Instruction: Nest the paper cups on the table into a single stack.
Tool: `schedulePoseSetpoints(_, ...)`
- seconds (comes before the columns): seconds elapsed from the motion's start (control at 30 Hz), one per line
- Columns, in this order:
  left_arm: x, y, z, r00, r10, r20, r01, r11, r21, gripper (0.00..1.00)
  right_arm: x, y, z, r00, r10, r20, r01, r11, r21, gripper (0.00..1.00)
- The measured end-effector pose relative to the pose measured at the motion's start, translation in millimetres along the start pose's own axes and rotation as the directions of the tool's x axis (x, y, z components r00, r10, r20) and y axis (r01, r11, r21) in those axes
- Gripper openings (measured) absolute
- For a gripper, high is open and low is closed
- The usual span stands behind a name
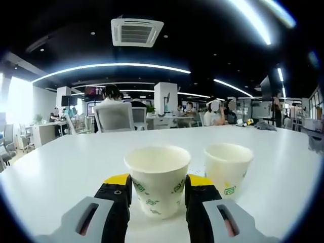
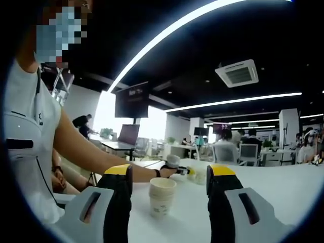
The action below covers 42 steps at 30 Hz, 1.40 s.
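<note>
Cups [image 1: 157, 179] bear green print, unreadable; left hand-held gripper [image 1: 158, 200] straddles one.

Left gripper [image 1: 158, 195]: a paper cup [image 1: 157, 179] stands between its spread jaws, second cup [image 1: 227, 168] just beside. Desk [image 1: 76, 167] beyond lies bare to the far edge. Right gripper [image 2: 169, 202]: cup stack [image 2: 162, 196] ahead, bare desk around it.

Both grey plastic two-jaw grippers, left [image 1: 157, 195] and right [image 2: 169, 190], have black fingers capped in yellow. The person's white short-sleeved shirt [image 2: 28, 136] shows at nine o'clock.
</note>
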State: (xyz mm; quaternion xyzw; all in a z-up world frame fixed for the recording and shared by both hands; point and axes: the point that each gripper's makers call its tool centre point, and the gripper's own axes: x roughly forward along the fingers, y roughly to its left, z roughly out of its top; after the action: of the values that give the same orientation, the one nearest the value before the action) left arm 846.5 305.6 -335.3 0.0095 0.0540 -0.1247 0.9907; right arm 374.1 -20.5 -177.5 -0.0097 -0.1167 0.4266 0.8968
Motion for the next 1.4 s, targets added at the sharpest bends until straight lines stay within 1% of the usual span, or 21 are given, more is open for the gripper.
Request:
schedulePoseSetpoints(0.13,-8.1,0.3,-0.5,1.0,-0.003,0.003,0.003,1.0,-0.019,0.43,5.2,1.0,-3.3,1.0,0.009,0.004,-0.009,1.0,0.01,0.61)
schedulePoseSetpoints(0.23,-24.8,2.9,-2.4,1.0,-0.011,-0.005,0.011,1.0,-0.024,0.43,11.6,5.4,-5.9,1.0,0.027,0.008,-0.027,0.999,0.016,0.61)
schedulePoseSetpoints(0.33,-40.2,3.7,4.2,1.0,-0.02,0.007,0.02,0.999,-0.041,0.42,14.4,9.3,-7.0,0.999,0.038,0.013,-0.038,0.999,0.02,0.61)
schedulePoseSetpoints(0.4,-50.5,-2.7,11.0,0.999,-0.048,0.01,0.048,0.998,-0.03,0.42,15.0,11.0,-7.9,0.999,0.042,0.019,-0.043,0.999,0.029,0.61)
schedulePoseSetpoints(0.47,-65.7,-11.0,22.5,0.997,-0.07,0.021,0.07,0.998,0.008,0.42,15.1,11.6,-9.7,0.999,0.044,0.021,-0.045,0.998,0.037,0.61)
schedulePoseSetpoints(0.53,-80.0,-16.3,34.3,0.996,-0.08,0.048,0.08,0.997,0.004,0.42,15.6,11.8,-10.8,0.999,0.047,0.022,-0.048,0.998,0.041,0.61)
schedulePoseSetpoints(0.6,-88.0,-21.0,41.2,0.993,-0.099,0.066,0.099,0.995,0.002,0.42,16.7,12.4,-10.2,0.998,0.05,0.028,-0.051,0.998,0.045,0.61)
schedulePoseSetpoints(0.63,-96.5,-25.2,45.8,0.991,-0.11,0.073,0.111,0.994,-0.006,0.42,17.7,13.3,-9.5,0.998,0.055,0.032,-0.056,0.997,0.046,0.61)
schedulePoseSetpoints(0.77,-119.4,-43.0,56.3,0.983,-0.154,0.096,0.155,0.988,-0.005,0.42,21.6,16.3,-8.2,0.997,0.068,0.041,-0.07,0.997,0.045,0.61)
schedulePoseSetpoints(0.8,-122.9,-46.0,60.0,0.98,-0.174,0.102,0.176,0.984,-0.017,0.42,22.4,16.6,-8.8,0.997,0.07,0.043,-0.072,0.996,0.048,0.61)
schedulePoseSetpoints(0.83,-135.9,-60.8,67.7,0.967,-0.219,0.128,0.225,0.974,-0.034,0.42,23.8,16.2,-11.3,0.997,0.071,0.042,-0.073,0.996,0.054,0.61)
schedulePoseSetpoints(0.87,-138.6,-63.0,68.7,0.966,-0.223,0.13,0.229,0.973,-0.034,0.42,24.0,16.1,-12.0,0.997,0.071,0.041,-0.074,0.996,0.055,0.61)
schedulePoseSetpoints(0.9,-151.7,-77.9,73.2,0.957,-0.257,0.134,0.264,0.964,-0.032,0.42,25.3,15.6,-15.1,0.996,0.073,0.041,-0.076,0.995,0.062,0.61)
schedulePoseSetpoints(0.93,-154.4,-81.6,74.2,0.954,-0.268,0.135,0.274,0.961,-0.029,0.42,25.7,15.5,-15.8,0.996,0.074,0.041,-0.076,0.995,0.064,0.61)
schedulePoseSetpoints(0.97,-164.6,-92.5,78.2,0.946,-0.29,0.143,0.297,0.955,-0.027,0.42,27.3,15.6,-18.2,0.996,0.077,0.041,-0.08,0.994,0.07,0.61)
schedulePoseSetpoints(1.0,-171.5,-100.1,79.8,0.942,-0.304,0.142,0.31,0.95,-0.023,0.42,29.2,16.5,-20.1,0.996,0.082,0.042,-0.085,0.994,0.075,0.61)
schedulePoseSetpoints(1.07,-189.1,-118.2,85.0,0.927,-0.342,0.155,0.349,0.937,-0.024,0.42,32.3,18.4,-23.6,0.995,0.089,0.042,-0.092,0.992,0.082,0.61)
schedulePoseSetpoints(1.13,-202.7,-130.7,89.5,0.913,-0.373,0.163,0.38,0.925,-0.017,0.42,33.9,19.1,-26.6,0.995,0.092,0.042,-0.096,0.992,0.086,0.61)
schedulePoseSetpoints(1.2,-216.0,-139.5,95.6,0.904,-0.39,0.176,0.4,0.916,-0.022,0.42,35.7,18.5,-31.1,0.995,0.093,0.041,-0.097,0.991,0.097,0.61)
schedulePoseSetpoints(1.23,-223.1,-146.3,98.7,0.895,-0.407,0.182,0.416,0.909,-0.016,0.42,36.5,17.9,-33.9,0.995,0.093,0.038,-0.096,0.99,0.101,0.61)
schedulePoseSetpoints(1.4,-256.0,-178.6,106.4,0.86,-0.481,0.168,0.484,0.875,0.029,0.42,38.3,17.3,-43.1,0.995,0.094,0.034,-0.098,0.987,0.13,0.61)
